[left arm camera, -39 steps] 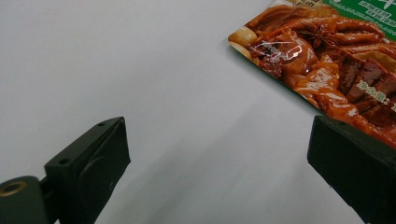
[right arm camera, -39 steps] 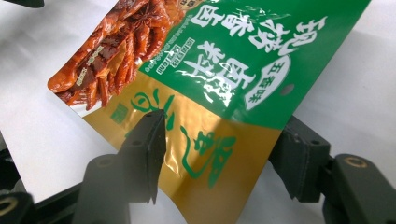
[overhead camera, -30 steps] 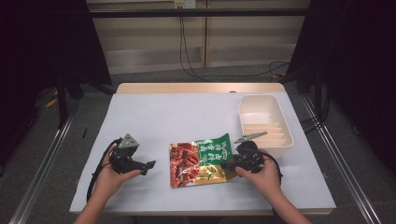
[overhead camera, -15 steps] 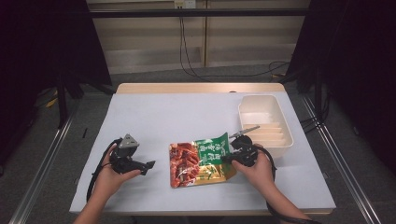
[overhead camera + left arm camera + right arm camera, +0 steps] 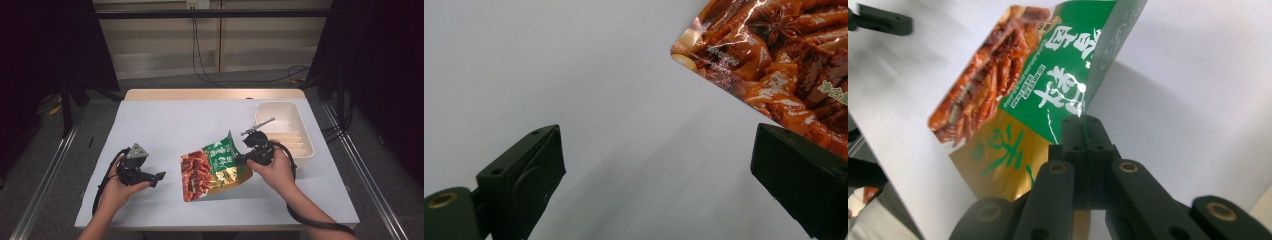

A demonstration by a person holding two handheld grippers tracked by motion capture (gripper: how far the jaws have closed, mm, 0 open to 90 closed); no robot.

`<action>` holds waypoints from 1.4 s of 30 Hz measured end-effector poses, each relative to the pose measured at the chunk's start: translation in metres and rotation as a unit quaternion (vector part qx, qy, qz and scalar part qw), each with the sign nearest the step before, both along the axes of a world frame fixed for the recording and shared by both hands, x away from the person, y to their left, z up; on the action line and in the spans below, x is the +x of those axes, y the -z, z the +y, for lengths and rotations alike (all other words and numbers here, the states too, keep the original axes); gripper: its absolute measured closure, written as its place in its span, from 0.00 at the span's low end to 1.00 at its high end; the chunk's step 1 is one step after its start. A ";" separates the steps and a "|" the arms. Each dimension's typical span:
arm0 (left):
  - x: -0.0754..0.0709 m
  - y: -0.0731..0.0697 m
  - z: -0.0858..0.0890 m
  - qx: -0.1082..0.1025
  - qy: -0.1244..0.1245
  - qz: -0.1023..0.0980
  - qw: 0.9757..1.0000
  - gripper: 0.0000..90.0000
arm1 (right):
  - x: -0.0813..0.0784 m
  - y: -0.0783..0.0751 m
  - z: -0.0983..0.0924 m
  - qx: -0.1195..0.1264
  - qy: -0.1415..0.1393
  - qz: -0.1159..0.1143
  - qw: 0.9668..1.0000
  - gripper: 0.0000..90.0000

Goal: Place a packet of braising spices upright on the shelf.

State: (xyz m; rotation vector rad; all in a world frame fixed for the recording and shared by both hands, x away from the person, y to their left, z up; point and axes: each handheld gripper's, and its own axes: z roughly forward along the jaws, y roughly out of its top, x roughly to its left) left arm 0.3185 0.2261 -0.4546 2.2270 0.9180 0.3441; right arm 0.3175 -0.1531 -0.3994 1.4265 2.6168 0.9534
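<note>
A flat snack pouch (image 5: pixel 212 167), red, green and gold, lies in the middle of the white table (image 5: pixel 170 125) with its right edge lifted. My right gripper (image 5: pixel 243 159) is shut on that green edge; its jaws have just been closing on it. In the right gripper view the pouch (image 5: pixel 1023 100) hangs tilted from the pinched jaws of the right gripper (image 5: pixel 1087 131). My left gripper (image 5: pixel 159 176) rests low at the table's left, open, pointing at the pouch. Between its wide jaws of the left gripper (image 5: pixel 654 165) there is bare table, with the pouch's corner (image 5: pixel 769 55) just beyond.
A white ribbed tray (image 5: pixel 295 117) stands at the right rear of the table, close behind my right hand. The table's front edge runs near both forearms. Black cables hang from the wall shelf behind.
My right gripper has closed on the pouch's right edge and lifted it, moving up and a little toward the tray. The left gripper has stayed put.
</note>
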 end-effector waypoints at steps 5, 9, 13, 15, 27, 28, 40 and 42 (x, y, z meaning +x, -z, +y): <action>0.000 -0.001 0.000 0.002 -0.002 0.000 1.000 0.08 | 0.016 -0.027 0.005 0.007 -0.011 0.012 1.000 1.00; 0.000 0.000 0.000 -0.003 0.000 0.001 1.000 0.08 | 0.030 -0.053 0.017 -0.010 -0.024 0.018 1.000 1.00; 0.000 0.000 0.000 0.001 0.001 0.002 1.000 0.08 | 0.038 -0.074 0.031 -0.030 -0.043 0.020 0.998 1.00; 0.000 -0.001 0.001 -0.003 -0.002 0.000 1.000 0.08 | 0.041 -0.085 0.039 -0.043 -0.057 0.023 0.997 1.00; 0.000 -0.002 0.002 -0.018 -0.005 0.000 1.000 0.08 | 0.066 -0.148 0.062 -0.138 -0.139 0.012 0.981 1.00; 0.000 -0.002 0.002 -0.018 -0.005 -0.001 1.000 0.08 | 0.068 -0.151 0.061 -0.144 -0.143 0.012 0.979 1.00; 0.000 -0.002 0.001 -0.019 -0.003 0.000 1.000 0.08 | 0.090 -0.167 0.052 -0.177 -0.178 0.022 0.968 1.00; 0.000 -0.002 0.001 -0.019 -0.004 0.000 1.000 0.08 | 0.091 -0.168 0.053 -0.187 -0.184 0.022 0.965 1.00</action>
